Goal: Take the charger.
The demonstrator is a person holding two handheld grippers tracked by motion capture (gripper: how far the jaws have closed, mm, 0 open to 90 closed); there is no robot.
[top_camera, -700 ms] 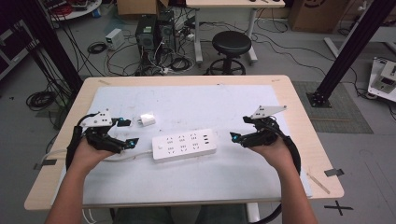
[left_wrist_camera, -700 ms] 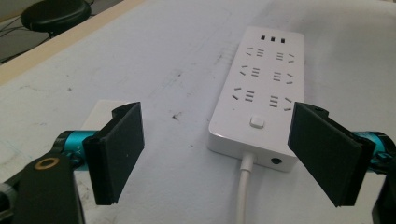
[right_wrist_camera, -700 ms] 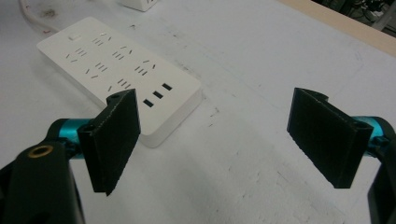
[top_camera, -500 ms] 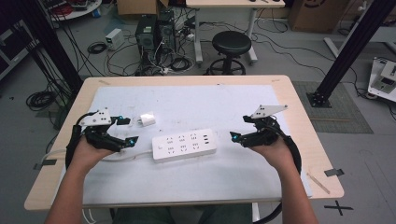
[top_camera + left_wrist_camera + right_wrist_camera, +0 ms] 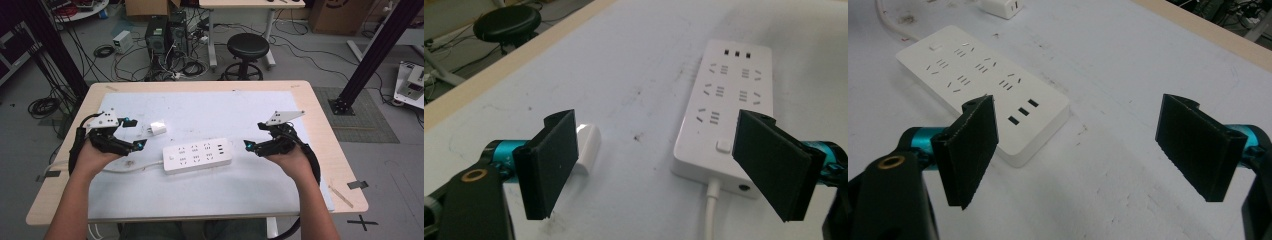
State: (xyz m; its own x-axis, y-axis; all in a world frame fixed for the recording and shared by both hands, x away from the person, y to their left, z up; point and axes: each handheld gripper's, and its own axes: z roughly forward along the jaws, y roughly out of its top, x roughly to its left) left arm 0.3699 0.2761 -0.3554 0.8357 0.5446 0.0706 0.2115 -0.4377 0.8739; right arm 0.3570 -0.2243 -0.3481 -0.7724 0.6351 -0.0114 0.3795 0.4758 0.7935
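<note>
We see the power strip (image 5: 197, 156) as smooth white plastic with a soft sheen, and the small charger (image 5: 158, 128) just beyond its corded end looks like the same glossy white plastic. The table (image 5: 320, 135) under the strip shows a pale wood-look rim around a matt light sheet (image 5: 220, 112), scuffed and speckled near the strip. The pads (image 5: 551, 162) of the left gripper (image 5: 132, 133), beside the strip's cord end, and those of the right gripper (image 5: 254, 135) at its far end look matt black, perhaps rubber or foam, on glossy teal metal fittings.
</note>
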